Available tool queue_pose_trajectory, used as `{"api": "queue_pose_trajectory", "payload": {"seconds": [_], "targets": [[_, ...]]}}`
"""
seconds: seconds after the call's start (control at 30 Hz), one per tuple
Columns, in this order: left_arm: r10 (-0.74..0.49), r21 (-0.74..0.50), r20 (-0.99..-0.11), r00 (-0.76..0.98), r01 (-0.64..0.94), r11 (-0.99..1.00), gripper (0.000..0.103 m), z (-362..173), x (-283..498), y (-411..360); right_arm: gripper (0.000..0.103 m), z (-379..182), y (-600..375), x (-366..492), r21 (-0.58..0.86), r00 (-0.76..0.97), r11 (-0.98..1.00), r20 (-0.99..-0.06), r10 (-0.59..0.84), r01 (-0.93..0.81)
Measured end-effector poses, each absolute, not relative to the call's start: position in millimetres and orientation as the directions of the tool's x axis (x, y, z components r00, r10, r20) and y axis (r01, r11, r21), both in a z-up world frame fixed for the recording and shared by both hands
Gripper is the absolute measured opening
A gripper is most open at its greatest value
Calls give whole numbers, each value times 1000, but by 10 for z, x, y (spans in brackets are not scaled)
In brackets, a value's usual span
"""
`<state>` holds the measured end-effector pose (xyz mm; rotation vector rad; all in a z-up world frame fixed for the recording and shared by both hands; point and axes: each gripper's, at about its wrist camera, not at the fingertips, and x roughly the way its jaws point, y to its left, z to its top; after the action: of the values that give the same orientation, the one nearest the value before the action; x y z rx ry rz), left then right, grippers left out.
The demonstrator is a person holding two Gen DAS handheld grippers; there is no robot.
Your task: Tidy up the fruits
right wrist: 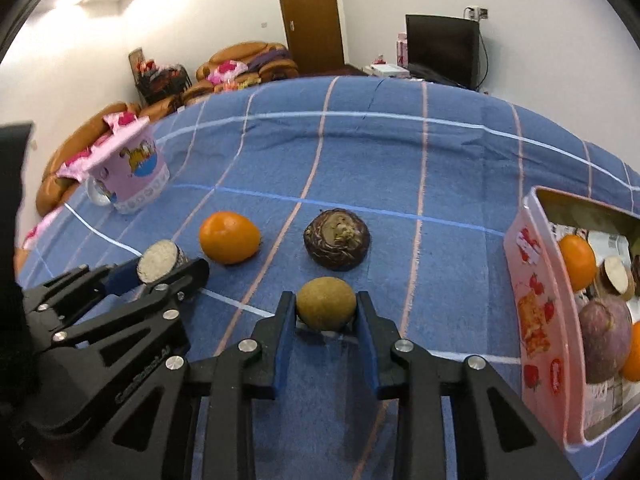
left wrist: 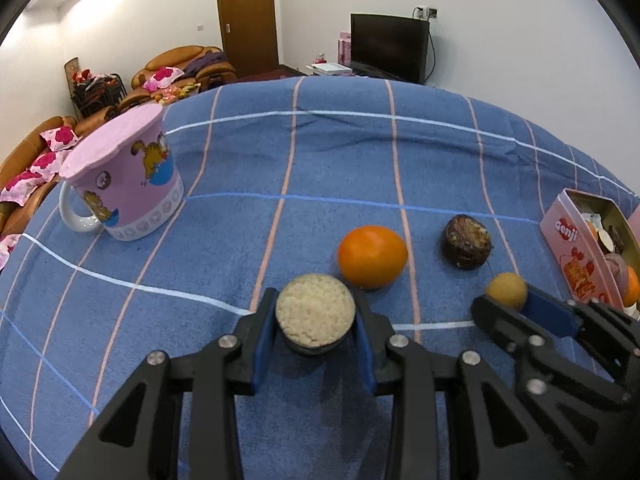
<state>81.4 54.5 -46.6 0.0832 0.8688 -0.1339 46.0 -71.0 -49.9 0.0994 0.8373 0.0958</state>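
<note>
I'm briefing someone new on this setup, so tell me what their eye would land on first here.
Two black grippers, each shut on a piece: the left gripper clamps a cut piece with a pale grainy face, the right gripper a small brown round fruit. Beyond them on the blue checked cloth lie a bright orange and a dark scaly fruit. At the right edge a pink tin already holds fruit.

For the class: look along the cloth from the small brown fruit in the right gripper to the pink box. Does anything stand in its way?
Nothing visible does. The small brown fruit sits in the right gripper, and only bare blue cloth lies between it and the pink box. The dark round fruit and loose orange lie off that line.
</note>
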Motion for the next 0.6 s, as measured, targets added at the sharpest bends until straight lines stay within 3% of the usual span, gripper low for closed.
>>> {"api": "queue_pose_trajectory", "payload": {"seconds": [0.17, 0.37, 0.6], "targets": [[-75, 58, -732, 677, 172, 983, 37, -392, 678, 447, 32, -333, -785, 217, 138, 756, 990, -643, 122, -42], [-83, 82, -680, 728, 188, 979, 37, -286, 499, 313, 32, -156, -785, -73, 42, 847, 999, -531, 10, 14], [-90, 83, -620, 779, 179, 980, 37, -182, 390, 239, 32, -71, -840, -205, -5, 866, 999, -499, -34, 36]]}}
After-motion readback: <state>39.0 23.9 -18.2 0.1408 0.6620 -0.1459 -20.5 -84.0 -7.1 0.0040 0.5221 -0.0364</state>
